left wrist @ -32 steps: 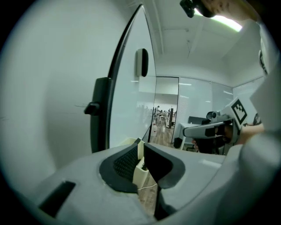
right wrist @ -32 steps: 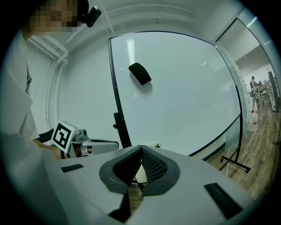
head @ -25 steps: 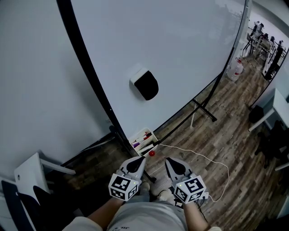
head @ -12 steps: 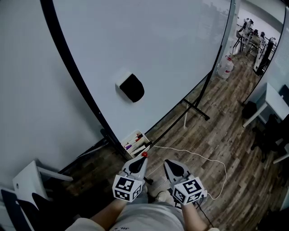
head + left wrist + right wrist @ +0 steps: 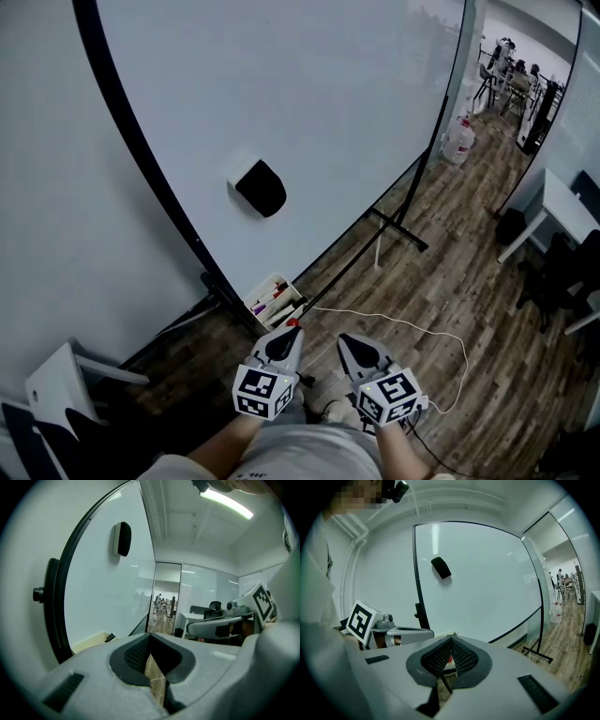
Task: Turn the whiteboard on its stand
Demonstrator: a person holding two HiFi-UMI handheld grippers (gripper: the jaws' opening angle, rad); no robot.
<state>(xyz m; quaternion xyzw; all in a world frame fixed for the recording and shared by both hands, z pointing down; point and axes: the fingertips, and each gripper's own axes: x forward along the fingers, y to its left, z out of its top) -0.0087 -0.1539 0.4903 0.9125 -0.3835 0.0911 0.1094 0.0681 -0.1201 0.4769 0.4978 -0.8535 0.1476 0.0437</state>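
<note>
Whiteboard (image 5: 319, 112): large, stiff, probably heavy yet pivoting, upright on its stand (image 5: 397, 229) ahead of left gripper (image 5: 288, 330) and right gripper (image 5: 346, 340), both clenched empty; best gripped at the black frame (image 5: 141, 159).

1. A wood-plank floor (image 5: 412, 272) in brown and grey tones stretches away toward the far end of the room.
2. A plain pale wall (image 5: 47, 187) closes the left side.
3. A thin white cable (image 5: 403, 322) lies in a loose loop on the floor.
4. A white table (image 5: 555, 202) stands by the floor's right edge, with a dark chair (image 5: 551, 281) just beside it.
5. A large clear water bottle (image 5: 458, 141) stands on the floor farther off.
6. More chairs and desks (image 5: 511, 70) crowd the far corner, too small to make out.
7. Overhead, a long strip light (image 5: 227, 502) glows on the white ceiling, above glass partitions (image 5: 206, 590).
</note>
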